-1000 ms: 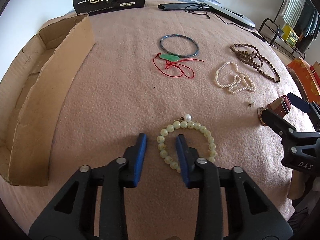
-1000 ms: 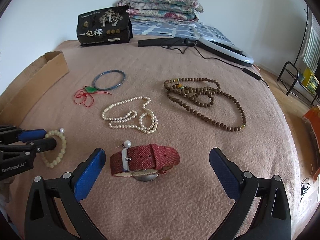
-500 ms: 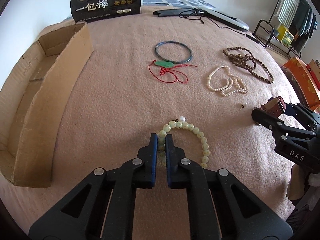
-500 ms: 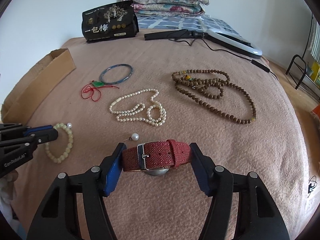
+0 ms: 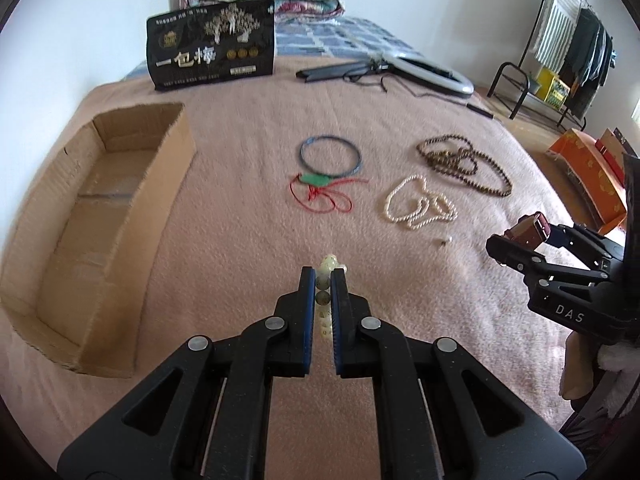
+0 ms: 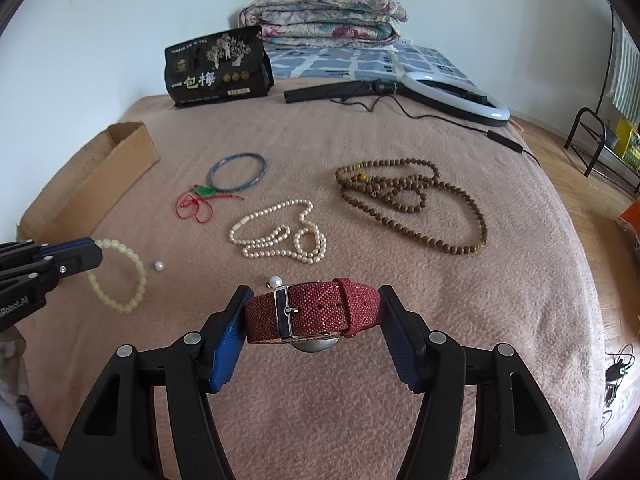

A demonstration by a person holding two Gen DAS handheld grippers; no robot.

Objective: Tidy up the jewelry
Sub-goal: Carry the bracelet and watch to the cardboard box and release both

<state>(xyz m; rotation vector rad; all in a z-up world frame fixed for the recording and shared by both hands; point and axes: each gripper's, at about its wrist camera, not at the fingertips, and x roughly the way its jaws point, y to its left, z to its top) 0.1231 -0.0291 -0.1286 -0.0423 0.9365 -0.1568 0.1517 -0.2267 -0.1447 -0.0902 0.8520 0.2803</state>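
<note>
Left gripper (image 5: 323, 282): fingers narrowed onto one side of the pale-green bead bracelet (image 6: 120, 276), whose free loop hangs beyond and below the fingertips, apparently lifted clear of the blanket (image 5: 248, 168); gripping a single strand lets the loop dangle untangled. Right gripper (image 6: 312, 316): fingers clamped on the two ends of the red woven-strap watch (image 6: 312, 312), buckle facing the camera, case below, so the strap spans the gap flat. The open cardboard box (image 5: 96, 216), left of the left fingers, is the likely destination. Ahead of both fingertips lie the blue bangle (image 5: 331, 157), red-cord jade pendant (image 5: 318, 180), pearl necklace (image 6: 280, 236) and brown bead mala (image 6: 412, 204), not yet sorted.
</note>
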